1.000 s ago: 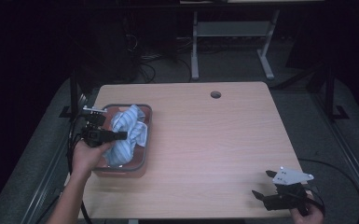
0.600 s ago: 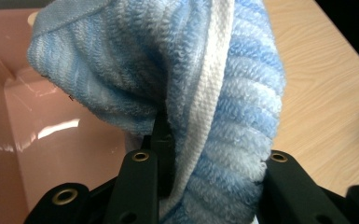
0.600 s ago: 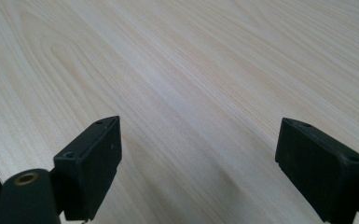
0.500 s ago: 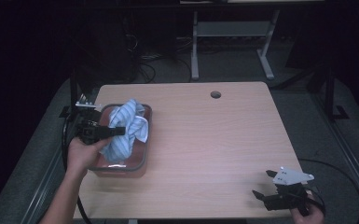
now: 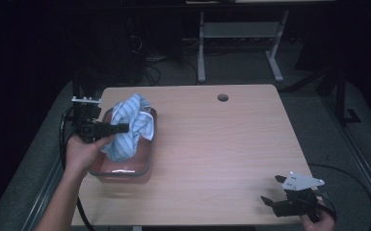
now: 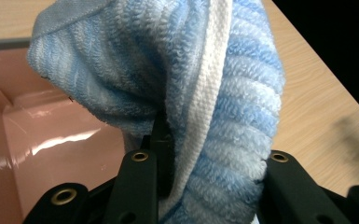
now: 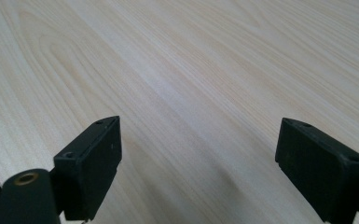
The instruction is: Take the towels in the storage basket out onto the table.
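Two grippers were in play on the wooden table [image 5: 221,144]. At about nine o'clock on the tabletop sat a pink plastic tub [image 5: 142,166], and a blue-and-white striped towel [image 5: 130,125] rose bunched out of it, its upper folds standing above the tub's rim toward twelve o'clock while its lower end hung down inside. The left gripper [image 5: 120,128], held in the person's left hand [image 5: 79,151], pointed toward three o'clock with its jaws pinching a fold of that towel.

From the left gripper view the towel [image 6: 182,93] draped thickly over and between the black jaws, a white band running down its middle; the jaws were closed on the cloth, though the exact contact was partly buried in terry, so how much fabric they held was hard to judge. The tub's glossy pink wall [image 6: 18,140] lay at nine o'clock in that view, and bare table [image 6: 317,107] at three o'clock.

The right gripper [image 5: 274,201] rested near the table's five o'clock corner, well apart from the tub, with the grey plate on top. Its jaws were spread wide with nothing between them. In the right gripper view they stood apart over plain wood grain [image 7: 191,84], the gripper [image 7: 198,154] low over the surface.
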The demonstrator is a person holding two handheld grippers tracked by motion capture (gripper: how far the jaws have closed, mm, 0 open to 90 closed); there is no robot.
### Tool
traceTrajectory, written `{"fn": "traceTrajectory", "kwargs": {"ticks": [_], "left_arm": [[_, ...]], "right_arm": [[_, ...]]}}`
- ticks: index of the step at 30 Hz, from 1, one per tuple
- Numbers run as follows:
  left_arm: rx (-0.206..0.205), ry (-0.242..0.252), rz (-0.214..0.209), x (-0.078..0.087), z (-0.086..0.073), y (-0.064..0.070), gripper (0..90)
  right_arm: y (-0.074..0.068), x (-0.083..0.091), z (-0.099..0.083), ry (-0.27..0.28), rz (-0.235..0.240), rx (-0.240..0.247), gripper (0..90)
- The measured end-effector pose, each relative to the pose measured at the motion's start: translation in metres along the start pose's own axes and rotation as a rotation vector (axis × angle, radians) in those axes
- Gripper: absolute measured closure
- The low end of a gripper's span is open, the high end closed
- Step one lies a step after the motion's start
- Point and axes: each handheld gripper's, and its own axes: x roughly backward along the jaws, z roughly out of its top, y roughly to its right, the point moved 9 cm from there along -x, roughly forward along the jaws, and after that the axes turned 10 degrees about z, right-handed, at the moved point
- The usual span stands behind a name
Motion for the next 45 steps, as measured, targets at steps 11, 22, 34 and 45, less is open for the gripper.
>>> {"fn": "traceTrajectory", "kwargs": {"ticks": [11, 22, 34, 45], "left_arm": [[-0.033, 0.01, -0.032, 0.005, 0.015, 0.02, 68.1], [-0.079, 0.007, -0.049, -0.003, 0.027, 0.047, 68.0], [-0.124, -0.008, -0.071, -0.015, 0.037, 0.077, 68.0], [-0.144, -0.03, -0.094, -0.029, 0.042, 0.095, 68.0]], "right_arm": [[0.001, -0.001, 0.0, 0.001, 0.002, -0.005, 13.8], [0.0, -0.002, -0.001, -0.002, 0.007, -0.008, 13.8], [0.0, -0.002, 0.0, 0.0, 0.008, -0.011, 13.9], [0.0, -0.001, -0.001, 0.009, 0.01, -0.029, 13.8]]}}
